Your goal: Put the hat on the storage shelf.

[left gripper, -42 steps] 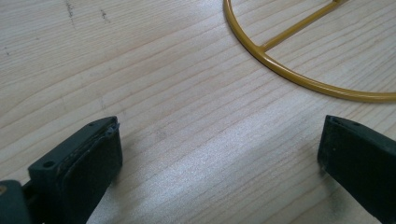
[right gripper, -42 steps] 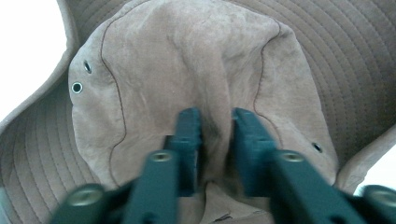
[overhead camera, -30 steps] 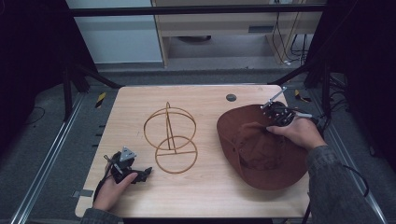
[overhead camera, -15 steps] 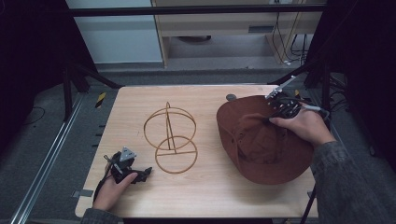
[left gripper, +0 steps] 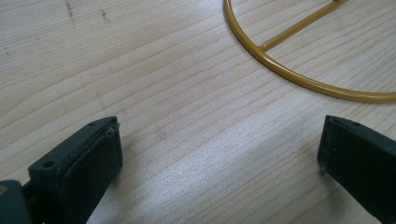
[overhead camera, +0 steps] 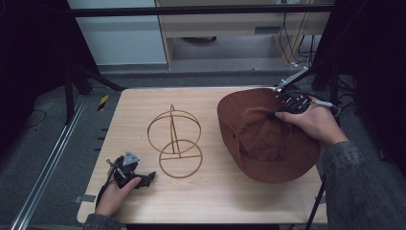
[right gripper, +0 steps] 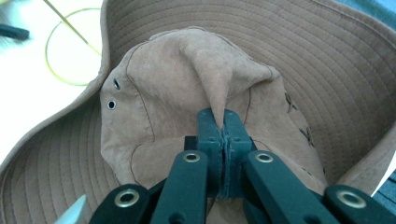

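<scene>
Lifted since the earlier frame, the hat [overhead camera: 268,139] now hangs tilted off the right side of the table [overhead camera: 220,201], its far edge raised and its near brim still low over the wood; the right hand has carried it up and a little farther from the person, while the left hand has stayed put.

Largest first: the table runs pale and wooden across the high view; the brown hat covers its right part; the wire stand [overhead camera: 174,143], made of gold rings on a round base, sits near the middle, well apart from the hat; the left gripper [overhead camera: 143,178] rests at the near left corner, just beside the stand's base ring [left gripper: 299,77], its jaws spread wide with nothing between them; the right gripper [right gripper: 224,140] is clenched on a pinched fold of the hat's crown [right gripper: 210,79], fabric pulled into a peak above the jaws.

Judging by this, the pick-up is done; carrying the hat left and settling its crown over the stand is still to come.
</scene>
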Demonstrator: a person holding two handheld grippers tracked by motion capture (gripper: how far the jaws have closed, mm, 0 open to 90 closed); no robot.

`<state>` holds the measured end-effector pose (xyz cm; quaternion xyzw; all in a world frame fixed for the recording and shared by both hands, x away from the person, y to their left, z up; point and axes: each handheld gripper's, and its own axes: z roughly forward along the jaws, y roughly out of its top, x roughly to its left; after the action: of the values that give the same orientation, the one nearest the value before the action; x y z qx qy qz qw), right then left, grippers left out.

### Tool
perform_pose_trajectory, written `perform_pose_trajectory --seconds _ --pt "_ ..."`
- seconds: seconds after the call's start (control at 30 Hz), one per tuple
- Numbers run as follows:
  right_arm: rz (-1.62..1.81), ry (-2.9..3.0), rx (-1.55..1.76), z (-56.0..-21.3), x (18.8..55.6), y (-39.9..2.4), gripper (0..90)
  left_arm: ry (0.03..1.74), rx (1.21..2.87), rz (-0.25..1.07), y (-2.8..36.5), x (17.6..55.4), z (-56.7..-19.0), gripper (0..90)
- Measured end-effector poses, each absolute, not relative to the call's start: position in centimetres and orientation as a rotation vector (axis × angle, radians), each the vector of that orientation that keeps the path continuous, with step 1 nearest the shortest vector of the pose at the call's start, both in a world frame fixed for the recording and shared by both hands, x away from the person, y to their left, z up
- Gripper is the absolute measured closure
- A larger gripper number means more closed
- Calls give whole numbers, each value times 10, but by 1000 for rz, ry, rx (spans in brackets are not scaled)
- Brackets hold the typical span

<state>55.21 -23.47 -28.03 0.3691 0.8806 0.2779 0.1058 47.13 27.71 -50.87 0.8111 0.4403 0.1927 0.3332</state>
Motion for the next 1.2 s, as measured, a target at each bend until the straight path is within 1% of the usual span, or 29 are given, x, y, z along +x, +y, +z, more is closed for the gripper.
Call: perform_pose_trajectory --seconds 0.23,1.2 --pt "892 2559 1057 -259 547 -232 886 1150 2118 504 277 471 -509 0" --pt "1037 2470 1002 -202 540 -217 886 1150 2119 504 277 471 -509 0"
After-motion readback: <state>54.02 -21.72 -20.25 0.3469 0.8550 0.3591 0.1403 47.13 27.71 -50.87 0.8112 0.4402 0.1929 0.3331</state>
